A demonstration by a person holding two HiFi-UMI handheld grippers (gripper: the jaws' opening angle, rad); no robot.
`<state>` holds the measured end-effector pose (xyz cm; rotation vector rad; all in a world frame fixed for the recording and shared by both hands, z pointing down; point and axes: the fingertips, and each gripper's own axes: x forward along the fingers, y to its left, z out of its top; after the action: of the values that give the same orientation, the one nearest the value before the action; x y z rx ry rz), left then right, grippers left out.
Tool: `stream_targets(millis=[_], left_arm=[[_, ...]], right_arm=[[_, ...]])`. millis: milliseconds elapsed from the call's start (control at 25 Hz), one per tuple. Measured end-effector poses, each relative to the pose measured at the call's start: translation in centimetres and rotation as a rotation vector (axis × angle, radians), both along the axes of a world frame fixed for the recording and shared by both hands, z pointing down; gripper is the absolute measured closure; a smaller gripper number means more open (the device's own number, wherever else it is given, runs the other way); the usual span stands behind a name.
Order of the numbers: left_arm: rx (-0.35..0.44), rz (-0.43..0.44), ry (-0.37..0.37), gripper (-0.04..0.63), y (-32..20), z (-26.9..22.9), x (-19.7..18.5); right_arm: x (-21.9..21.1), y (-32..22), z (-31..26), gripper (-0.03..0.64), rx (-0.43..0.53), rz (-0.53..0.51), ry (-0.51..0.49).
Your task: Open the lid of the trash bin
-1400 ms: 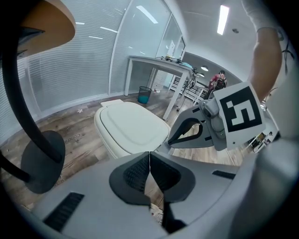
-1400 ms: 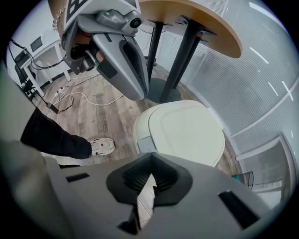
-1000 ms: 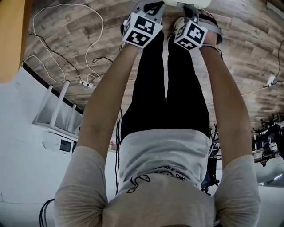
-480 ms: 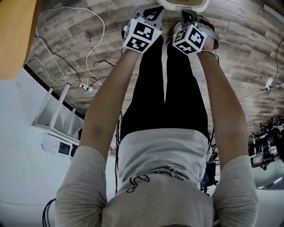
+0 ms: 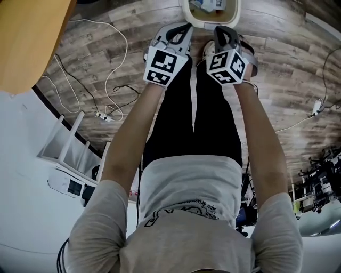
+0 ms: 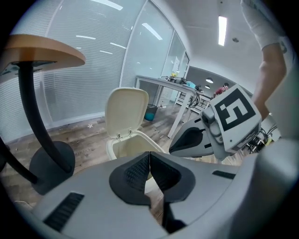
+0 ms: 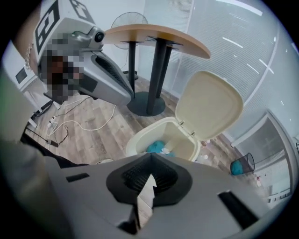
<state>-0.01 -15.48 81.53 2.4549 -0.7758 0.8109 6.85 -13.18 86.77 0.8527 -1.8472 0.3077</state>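
The cream trash bin [image 5: 210, 11] stands on the floor just beyond the person's feet, with its lid [image 7: 212, 105] swung up and standing upright at the back. Blue rubbish [image 7: 155, 146] lies inside the bin. My left gripper [image 5: 178, 33] and my right gripper [image 5: 224, 33] hover side by side above the near rim, apart from it. In the left gripper view the lid [image 6: 125, 111] and the bin's rim [image 6: 133, 142] show past the left gripper [image 6: 149, 169], whose pads meet on nothing. The right gripper [image 7: 150, 175] is also shut and empty.
A round wooden table [image 5: 29, 37] on a black pedestal [image 7: 148, 100] stands left of the bin. White cables [image 5: 101, 80] trail over the wood floor. A white rack [image 5: 69, 144] sits lower left. A small mesh basket [image 7: 243, 163] stands by the glass wall.
Both grippers sit lower in the head view than before, and more of the open bin shows at the top edge. Their jaws stay as they were.
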Motion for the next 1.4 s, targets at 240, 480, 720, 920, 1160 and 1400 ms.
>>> stream_targets(millis=[240, 480, 720, 920, 1160, 1400], left_arm=[[0.045, -0.031, 0.046, 0.575, -0.9, -5.6, 0.5], [0.076, -0.103, 0.103, 0.575, -1.5, -12.1, 0.0], [0.124, -0.127, 0.152, 0.575, -2.0, -18.7, 0.2], [0.166, -0.089, 0.178, 0.575, -2.2, -24.2, 1.2], [0.216, -0.086, 0.212, 0.575, -1.5, -31.5, 1.0], [0.262, -0.097, 0.257, 0.575, -0.8, -38.6, 0.7]], right_arm=[[1.1, -1.7, -5.7, 0.609, 0.062, 0.076, -0.068], [2.8, -2.3, -12.0, 0.609, 0.11, 0.144, -0.135], [4.0, -3.0, -19.1, 0.609, 0.152, 0.202, -0.218], [4.5, -3.4, -24.8, 0.609, 0.179, 0.242, -0.296], [3.7, -2.9, -32.6, 0.609, 0.24, 0.23, -0.381], [3.9, -2.7, -40.3, 0.609, 0.305, 0.252, -0.459]])
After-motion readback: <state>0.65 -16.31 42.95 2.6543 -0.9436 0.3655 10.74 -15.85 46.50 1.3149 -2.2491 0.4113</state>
